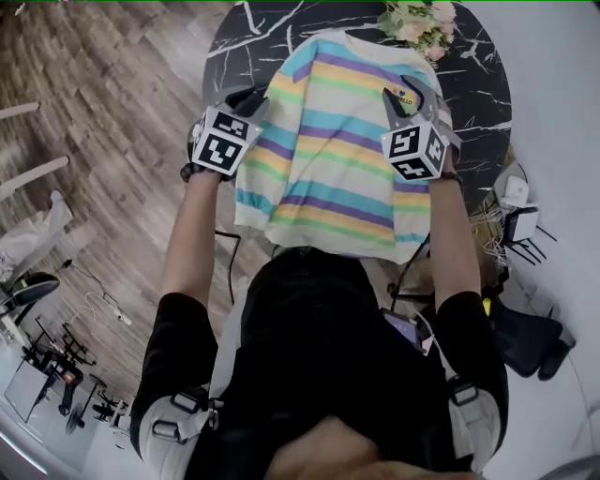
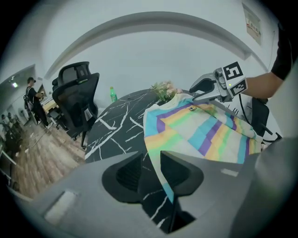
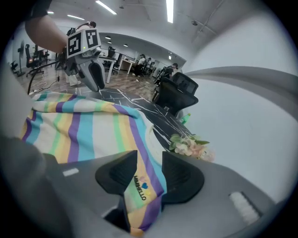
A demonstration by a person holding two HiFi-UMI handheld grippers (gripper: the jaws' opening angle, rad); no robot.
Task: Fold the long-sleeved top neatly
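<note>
Our striped long-sleeved top (image 1: 328, 159) lies spread flat on the black marbled table (image 1: 234, 47), with flowers (image 1: 417, 23) just beyond its collar. We hold the left tool (image 2: 151, 161) with jaws apart at one side edge. The right tool (image 3: 150, 160) is also parted, the logo corner lying loose between its jaws, neither clamping.

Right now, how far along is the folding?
Done: no sleeves stick out, so they look folded in; the top lies as a flat rectangle on the table. In hand: left tongs and right tongs sit open at its side edges. To do: probably folding hem to collar.
</note>
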